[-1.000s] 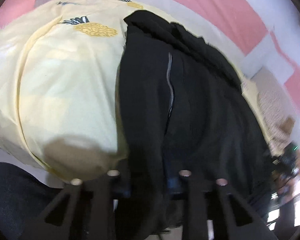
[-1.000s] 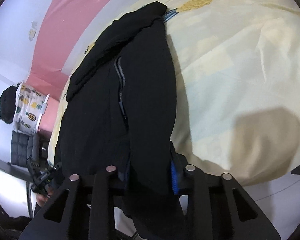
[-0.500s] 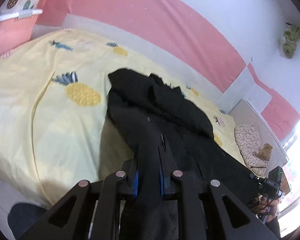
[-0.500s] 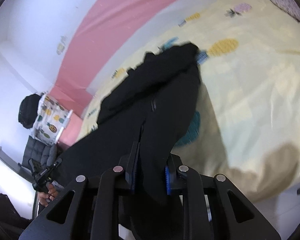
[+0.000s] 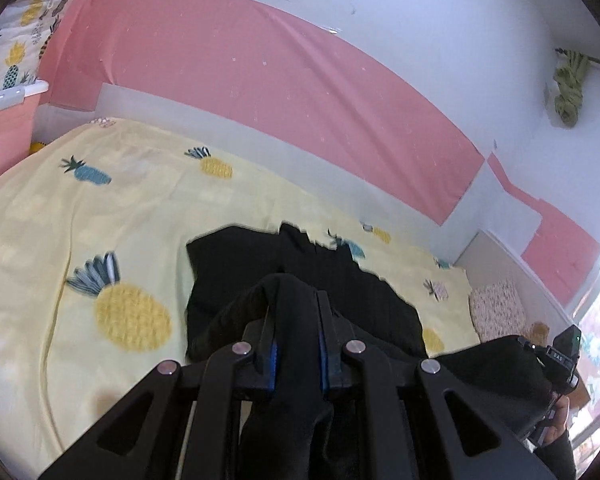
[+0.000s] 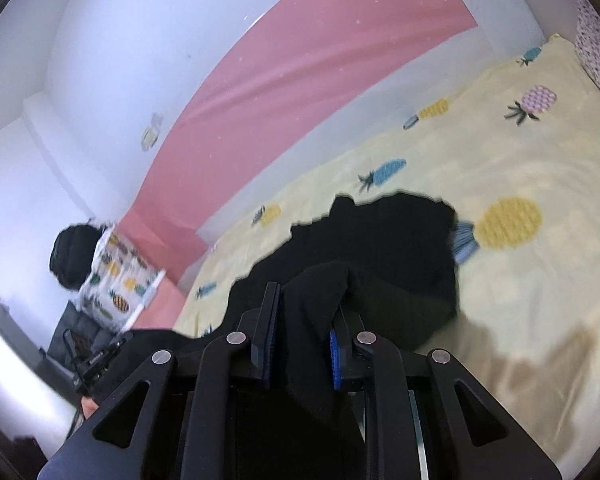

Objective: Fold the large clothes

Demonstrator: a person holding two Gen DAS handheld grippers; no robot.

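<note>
Both grippers, left (image 5: pixel 294 326) & right (image 6: pixel 304 320), are clamping the black jacket's (image 5: pixel 312 280) near edge above the yellow bedsheet (image 5: pixel 80 240); advice: be keeping them level w/ cloth taut while folding.

**Black garment lifted at one end**

The large black fabric garment (image 5: pixel 300 280) is limp and rumpled. Its far part lies spread on the yellow pineapple-print bed sheet (image 5: pixel 60 240), dark against the pale cloth. Its near edge is raised off the bed in two bunched folds, one pinched in each claw, with cloth hanging slack below.
</note>
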